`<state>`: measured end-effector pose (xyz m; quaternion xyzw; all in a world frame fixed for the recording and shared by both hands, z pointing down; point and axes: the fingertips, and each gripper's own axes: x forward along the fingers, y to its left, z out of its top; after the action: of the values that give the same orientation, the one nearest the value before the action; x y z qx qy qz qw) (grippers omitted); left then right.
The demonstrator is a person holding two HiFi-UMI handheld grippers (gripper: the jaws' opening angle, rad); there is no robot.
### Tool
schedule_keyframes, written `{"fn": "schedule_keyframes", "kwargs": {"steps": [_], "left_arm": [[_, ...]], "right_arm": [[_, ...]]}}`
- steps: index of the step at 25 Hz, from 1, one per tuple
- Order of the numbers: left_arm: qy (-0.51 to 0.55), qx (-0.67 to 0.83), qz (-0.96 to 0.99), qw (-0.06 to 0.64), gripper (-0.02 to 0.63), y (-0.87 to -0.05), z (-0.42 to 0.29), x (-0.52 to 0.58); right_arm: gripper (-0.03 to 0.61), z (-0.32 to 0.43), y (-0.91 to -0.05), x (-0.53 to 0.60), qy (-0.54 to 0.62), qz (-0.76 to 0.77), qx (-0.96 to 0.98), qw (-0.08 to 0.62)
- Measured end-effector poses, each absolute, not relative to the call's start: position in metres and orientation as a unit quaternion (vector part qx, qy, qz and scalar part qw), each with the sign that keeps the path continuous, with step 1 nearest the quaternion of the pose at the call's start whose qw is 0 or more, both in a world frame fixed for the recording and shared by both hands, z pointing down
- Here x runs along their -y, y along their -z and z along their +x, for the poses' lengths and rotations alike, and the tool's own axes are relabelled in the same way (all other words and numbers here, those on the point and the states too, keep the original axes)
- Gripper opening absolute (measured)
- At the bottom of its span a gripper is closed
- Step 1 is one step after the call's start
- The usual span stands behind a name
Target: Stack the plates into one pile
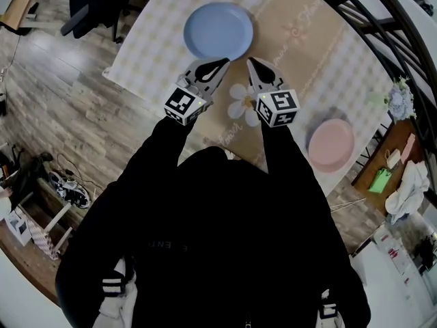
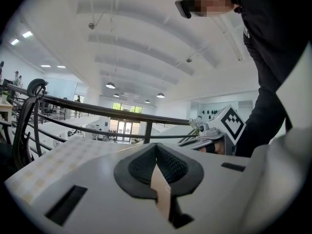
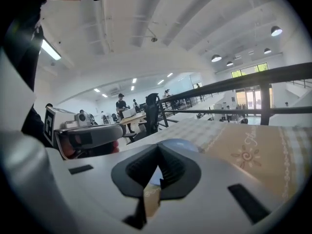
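Only the head view takes in both plates. The left gripper view looks along the pale checked tabletop point(image 2: 53, 160) to a black metal railing point(image 2: 97, 112), with the right tongs point(image 2: 214, 130) at its right edge. The right gripper view catches the far edge of the round light-blue plate point(image 3: 178, 144) just past its own tips. From above, the light-blue plate point(image 1: 218, 31) is smooth, shallow and empty. It lies flat on the tabletop point(image 1: 321, 39) ahead of both tongs, nearer the left tongs point(image 1: 217, 63). Both pairs point toward it, close beside each other, and neither touches it. The left tongs point(image 2: 156, 146) are pressed together on nothing, and so are the right tongs point(image 3: 158, 149). To the right of the right tongs point(image 1: 251, 61) and nearer the person, well apart from the blue plate, a round pale-pink plate point(image 1: 331, 144) lies flat by the tabletop's edge.
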<state>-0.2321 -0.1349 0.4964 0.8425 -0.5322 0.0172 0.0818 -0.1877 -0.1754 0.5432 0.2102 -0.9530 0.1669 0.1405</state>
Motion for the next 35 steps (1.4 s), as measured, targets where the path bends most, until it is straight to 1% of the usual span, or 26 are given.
{"fn": "schedule_keyframes", "kwargs": {"steps": [11, 12, 15, 17, 22, 24, 29, 31, 35], "left_arm": [[-0.025, 0.532, 0.841, 0.094, 0.020, -0.520, -0.248, 0.154], [-0.025, 0.534, 0.840, 0.093, 0.020, -0.522, -0.249, 0.155], [-0.035, 0.535, 0.840, 0.084, 0.020, -0.526, -0.252, 0.156], [-0.033, 0.536, 0.839, 0.084, 0.020, -0.527, -0.255, 0.156], [-0.031, 0.537, 0.838, 0.092, 0.020, -0.530, -0.262, 0.157], [-0.030, 0.540, 0.836, 0.092, 0.020, -0.530, -0.266, 0.158], [-0.022, 0.543, 0.833, 0.103, 0.020, -0.532, -0.268, 0.157], [-0.022, 0.545, 0.832, 0.099, 0.020, -0.533, -0.271, 0.156], [-0.017, 0.548, 0.830, 0.104, 0.020, -0.531, -0.271, 0.154]], "right_arm": [[0.009, -0.192, -0.645, 0.195, -0.298, 0.278, 0.879, 0.245], [0.021, -0.193, -0.653, 0.195, -0.312, 0.282, 0.872, 0.251], [0.032, -0.195, -0.667, 0.198, -0.339, 0.294, 0.854, 0.262], [0.049, -0.196, -0.673, 0.201, -0.349, 0.304, 0.845, 0.267], [0.129, -0.200, -0.680, 0.212, -0.361, 0.326, 0.828, 0.278], [0.149, -0.205, -0.683, 0.215, -0.364, 0.328, 0.824, 0.283], [0.141, -0.211, -0.695, 0.216, -0.387, 0.332, 0.809, 0.292], [0.123, -0.213, -0.699, 0.217, -0.405, 0.339, 0.799, 0.287], [0.115, -0.214, -0.703, 0.219, -0.430, 0.348, 0.786, 0.277]]}}
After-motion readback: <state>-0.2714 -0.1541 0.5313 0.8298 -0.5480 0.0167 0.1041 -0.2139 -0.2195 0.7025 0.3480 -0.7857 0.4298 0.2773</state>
